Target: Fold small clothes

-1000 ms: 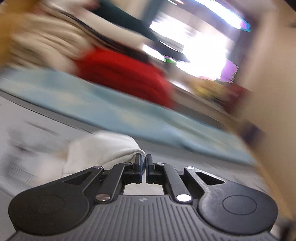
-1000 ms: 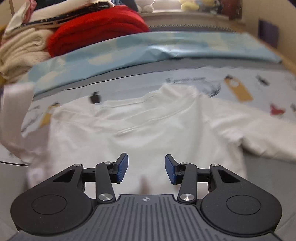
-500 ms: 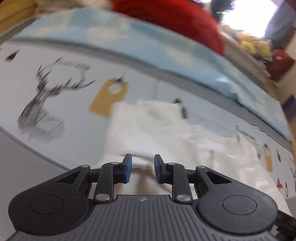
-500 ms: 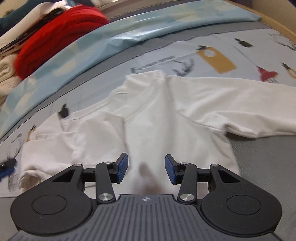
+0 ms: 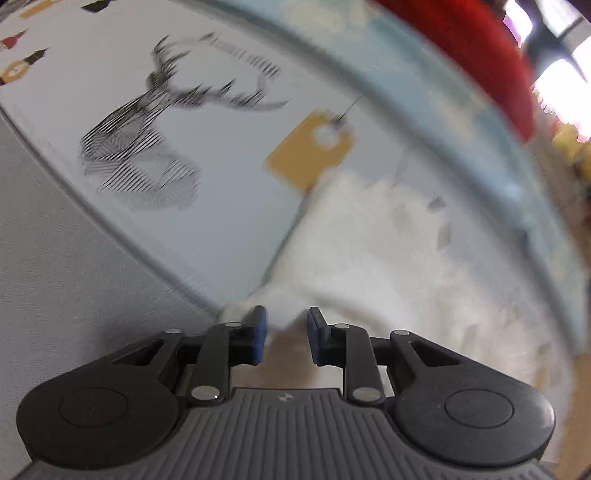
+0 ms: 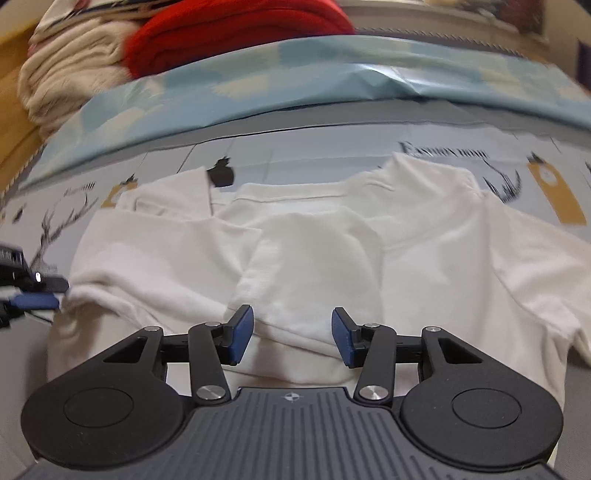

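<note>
A small white shirt (image 6: 332, 236) lies on the printed bedsheet (image 6: 332, 147), its left side folded over the body and its right sleeve spread out. My right gripper (image 6: 291, 334) is open and empty, low over the shirt's near hem. My left gripper (image 5: 284, 334) is open at the shirt's left edge (image 5: 369, 258), with white cloth between its blue pads, not clamped. The left gripper also shows at the left edge of the right wrist view (image 6: 33, 301).
A light blue cloud-print blanket (image 6: 332, 77) runs along the back of the sheet. Behind it are a folded red blanket (image 6: 236, 29) and cream knitted clothes (image 6: 70, 81). A grey strip of bedding (image 5: 55, 258) borders the sheet on the left.
My left gripper opened, letting go of the white cloth, then swung down to the shirt's left edge. The shirt's left side now lies folded over. My right gripper stayed open over the hem.
</note>
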`<act>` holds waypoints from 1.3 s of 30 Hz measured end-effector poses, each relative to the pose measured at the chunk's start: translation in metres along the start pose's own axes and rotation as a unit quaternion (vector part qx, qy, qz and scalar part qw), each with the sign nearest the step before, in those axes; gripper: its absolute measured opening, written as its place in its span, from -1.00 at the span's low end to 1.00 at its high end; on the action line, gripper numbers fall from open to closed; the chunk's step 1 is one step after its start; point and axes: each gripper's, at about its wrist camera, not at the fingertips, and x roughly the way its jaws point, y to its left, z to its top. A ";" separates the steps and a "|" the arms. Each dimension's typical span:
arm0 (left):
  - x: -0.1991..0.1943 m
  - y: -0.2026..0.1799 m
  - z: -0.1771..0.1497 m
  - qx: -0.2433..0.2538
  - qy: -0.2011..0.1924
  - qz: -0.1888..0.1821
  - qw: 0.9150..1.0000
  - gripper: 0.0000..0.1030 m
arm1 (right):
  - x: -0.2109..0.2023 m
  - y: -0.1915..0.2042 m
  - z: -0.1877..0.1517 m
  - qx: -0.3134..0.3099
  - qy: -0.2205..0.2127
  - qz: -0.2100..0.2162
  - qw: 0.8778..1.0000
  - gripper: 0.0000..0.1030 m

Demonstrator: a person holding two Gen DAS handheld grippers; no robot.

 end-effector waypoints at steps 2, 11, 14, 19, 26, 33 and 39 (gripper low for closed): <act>0.006 0.015 -0.003 -0.033 0.017 0.030 0.999 -0.73 | 0.005 0.009 -0.001 -0.023 0.000 -0.001 1.000 0.01; -0.001 0.011 0.005 -0.043 0.006 0.009 0.999 -0.79 | 0.020 0.031 -0.003 -0.081 0.007 -0.032 0.996 -0.56; -0.010 0.010 0.006 -0.039 -0.001 0.005 0.999 -0.79 | 0.006 0.003 0.006 0.018 -0.024 -0.023 0.999 -0.81; -0.032 -0.002 0.006 -0.010 -0.045 -0.016 0.999 -0.79 | -0.067 -0.065 0.010 0.220 -0.185 -0.104 0.952 -0.84; -0.027 -0.018 -0.001 0.044 -0.035 -0.044 0.997 -0.77 | -0.054 -0.150 -0.032 0.373 -0.076 -0.130 0.915 -0.84; -0.004 -0.004 -0.010 0.005 0.015 0.001 1.000 -0.77 | -0.057 -0.164 -0.034 0.388 -0.058 -0.116 0.913 -0.66; -0.013 -0.025 -0.016 0.032 0.005 -0.034 0.999 -0.75 | -0.088 -0.190 -0.035 0.398 -0.111 -0.146 0.899 -0.45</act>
